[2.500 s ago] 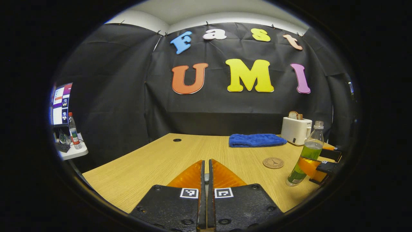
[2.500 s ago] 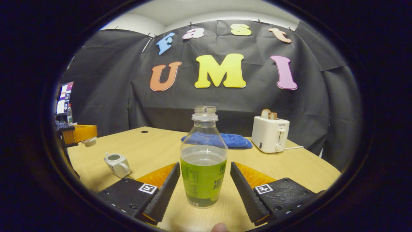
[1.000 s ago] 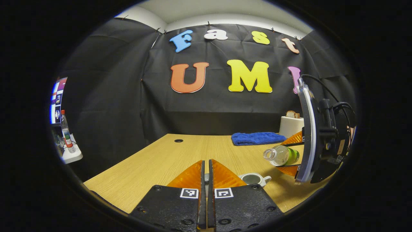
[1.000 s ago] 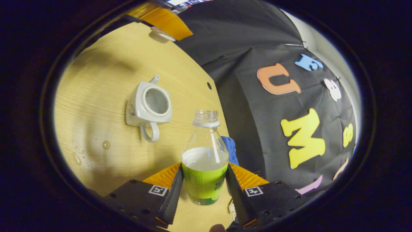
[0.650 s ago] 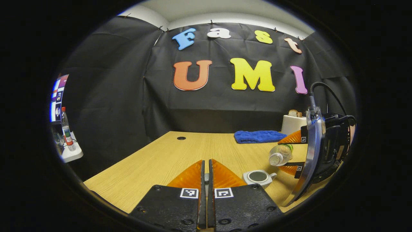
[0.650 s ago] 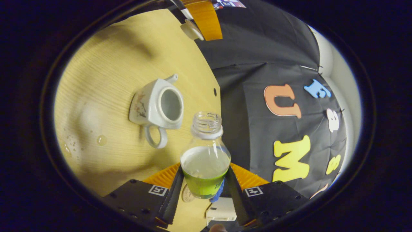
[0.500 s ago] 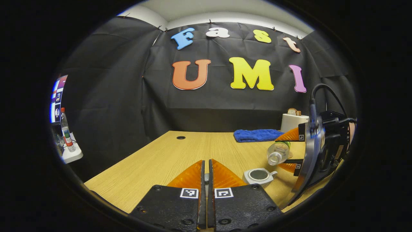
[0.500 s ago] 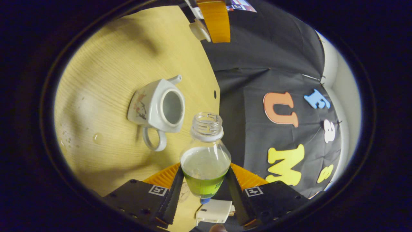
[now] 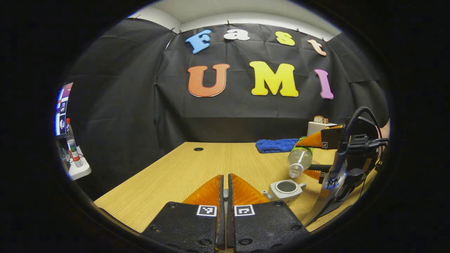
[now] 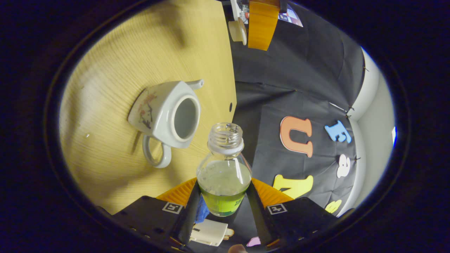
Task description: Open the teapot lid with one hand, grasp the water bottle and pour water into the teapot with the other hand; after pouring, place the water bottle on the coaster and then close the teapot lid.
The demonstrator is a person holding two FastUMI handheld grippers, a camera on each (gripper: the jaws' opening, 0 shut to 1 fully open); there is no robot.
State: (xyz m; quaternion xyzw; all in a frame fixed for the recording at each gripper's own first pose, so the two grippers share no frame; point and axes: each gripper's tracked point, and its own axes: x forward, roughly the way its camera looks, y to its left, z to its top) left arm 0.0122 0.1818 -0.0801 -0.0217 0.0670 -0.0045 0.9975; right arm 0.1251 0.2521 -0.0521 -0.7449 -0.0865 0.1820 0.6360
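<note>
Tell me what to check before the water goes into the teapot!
1. Lid off the teapot: ok. The opening is bare, and the lid sits pinched in the left tool, off to the side.
2. Water bottle held firmly: ok. Both fingers of the right tool press on its sides.
3. Bottle uncapped: ok, the neck is open.
4. Bottle tipped toward the pot: ok. In the left gripper view its mouth points down just above the teapot.
5. Mouth exactly over the opening: cannot tell.
6. Water flowing yet: cannot tell.
</note>
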